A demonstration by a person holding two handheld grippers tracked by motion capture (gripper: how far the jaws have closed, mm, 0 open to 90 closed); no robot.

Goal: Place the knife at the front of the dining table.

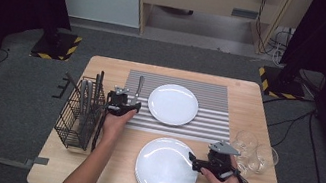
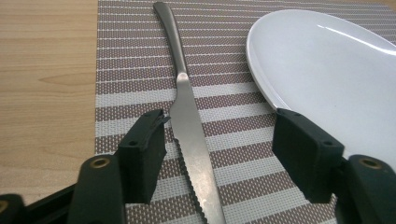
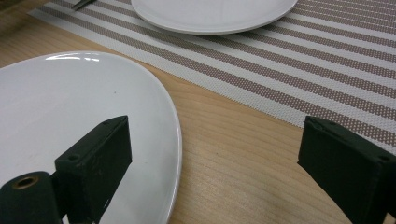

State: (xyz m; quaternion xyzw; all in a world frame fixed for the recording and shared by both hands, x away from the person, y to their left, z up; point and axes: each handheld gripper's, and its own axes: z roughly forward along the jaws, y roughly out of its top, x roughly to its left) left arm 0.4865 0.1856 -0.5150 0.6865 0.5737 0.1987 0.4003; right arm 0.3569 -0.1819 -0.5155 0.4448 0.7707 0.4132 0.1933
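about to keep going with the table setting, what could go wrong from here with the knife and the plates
1. The knife lies flat on the striped placemat between the open jaws of the left gripper; a flat, thin blade may slip or pivot when pinched.
2. The plate on the mat sits close beside the knife, so the nearer jaw could nudge it.
3. The right gripper straddles the rim of the stacked plates; a rim grip might tilt them.

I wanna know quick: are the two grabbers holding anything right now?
Left gripper: open, jaws on either side of the knife, not gripping it.
Right gripper: open, holding nothing, at the near plate.
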